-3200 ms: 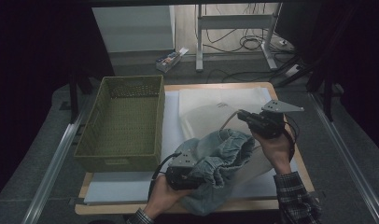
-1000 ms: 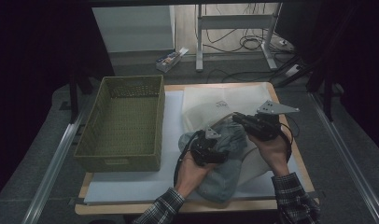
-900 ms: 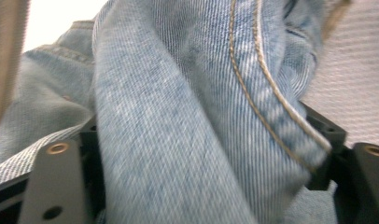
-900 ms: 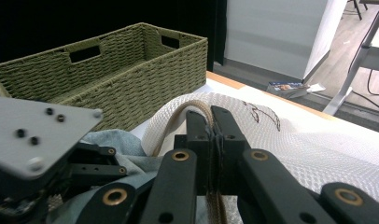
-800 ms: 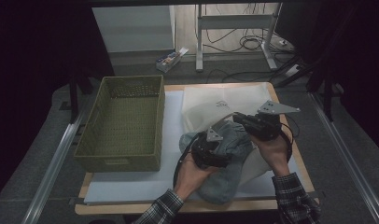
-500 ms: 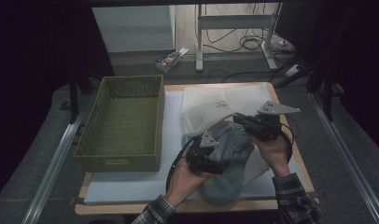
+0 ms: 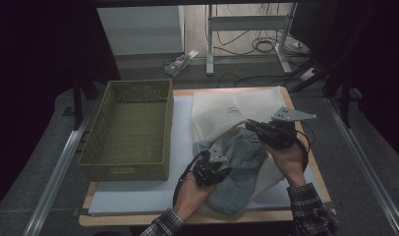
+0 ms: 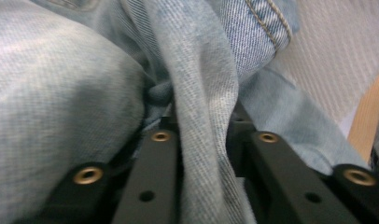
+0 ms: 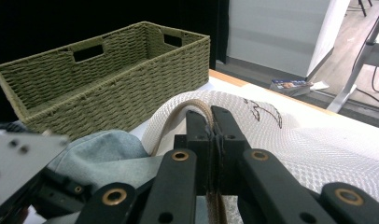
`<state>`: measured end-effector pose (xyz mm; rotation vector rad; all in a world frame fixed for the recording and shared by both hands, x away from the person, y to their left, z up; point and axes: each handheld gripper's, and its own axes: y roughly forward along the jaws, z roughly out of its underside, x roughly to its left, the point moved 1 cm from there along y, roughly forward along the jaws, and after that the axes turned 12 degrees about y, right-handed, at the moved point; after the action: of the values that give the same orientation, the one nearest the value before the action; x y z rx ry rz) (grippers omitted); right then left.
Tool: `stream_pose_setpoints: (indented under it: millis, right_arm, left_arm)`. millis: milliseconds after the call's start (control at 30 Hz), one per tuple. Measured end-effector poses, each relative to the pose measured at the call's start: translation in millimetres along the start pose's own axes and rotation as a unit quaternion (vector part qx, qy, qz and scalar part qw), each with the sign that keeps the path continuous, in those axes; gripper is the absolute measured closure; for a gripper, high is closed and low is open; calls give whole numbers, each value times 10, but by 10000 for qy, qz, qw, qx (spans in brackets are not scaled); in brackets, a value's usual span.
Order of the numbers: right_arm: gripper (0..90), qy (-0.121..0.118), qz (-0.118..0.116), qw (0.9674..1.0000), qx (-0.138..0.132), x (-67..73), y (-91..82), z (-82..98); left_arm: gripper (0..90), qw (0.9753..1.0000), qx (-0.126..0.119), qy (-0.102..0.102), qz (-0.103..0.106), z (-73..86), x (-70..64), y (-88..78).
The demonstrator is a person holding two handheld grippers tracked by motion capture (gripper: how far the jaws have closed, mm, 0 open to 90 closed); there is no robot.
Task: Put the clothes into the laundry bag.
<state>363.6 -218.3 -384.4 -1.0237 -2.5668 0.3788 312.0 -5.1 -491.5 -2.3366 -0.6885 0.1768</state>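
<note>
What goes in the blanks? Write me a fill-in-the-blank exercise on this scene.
1. The left gripper is shut on a fold of the ____ garment.
2. The right gripper pinches the edge of the white ____.
3. The green woven ____ stands on the left side of the table.

Missing words: denim; bag; basket

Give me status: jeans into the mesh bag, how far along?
Done: right hand-held gripper is shut on the white mesh bag rim, holding it up. In hand: left hand-held gripper has just closed on a fold of the jeans. Left: most of the denim lies outside the bag; green wicker basket untouched.
</note>
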Motion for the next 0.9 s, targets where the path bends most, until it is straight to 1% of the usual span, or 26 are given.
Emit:
stream_pose_setpoints:
  millis: [67,167,200,333,367,433,500,533,600,667,733,833,900]
  right_arm:
    - [855,19,-32,10000,4,5,-3,1]
    - [856,17,-85,10000,19,30,0,4]
    - [856,9,-99,9999,18,43,2,4]
    - [857,-42,-180,9998,53,112,-7,-5]
    - [857,-47,-203,9998,45,127,-8,-6]
    - [857,-90,-234,9997,57,165,-19,-14]
    - [857,-112,-261,9996,66,193,-23,-16]
    - [858,-123,-283,9995,67,208,-21,-14]
    - [858,-144,-305,9994,91,236,-11,-6]
    - [858,-187,-321,9992,123,260,2,3]
    - [858,-176,-352,9991,146,285,12,9]
    - [859,-213,-381,9989,164,316,20,16]
    - [860,-231,-392,9988,173,335,21,16]
  left_arm:
    - [813,9997,-169,-179,22,-36,61,-22]
    - [819,9992,-322,-186,-118,-130,88,-55]
    - [820,9990,-366,-222,-143,-171,94,-60]
    - [819,9981,-471,-244,-312,-330,139,-85]
    - [819,9975,-534,-266,-385,-374,155,-92]
    - [819,9971,-570,-281,-426,-435,181,-102]
    - [819,9963,-655,-293,-475,-501,203,-112]
    - [818,9957,-696,-298,-535,-542,214,-121]
    - [818,9948,-787,-331,-553,-599,243,-141]
    - [817,9944,-797,-314,-613,-646,256,-150]
    - [817,9940,-813,-302,-666,-687,273,-152]
    - [817,9924,-911,-401,-730,-723,312,-150]
    - [818,9914,-935,-463,-784,-739,329,-134]
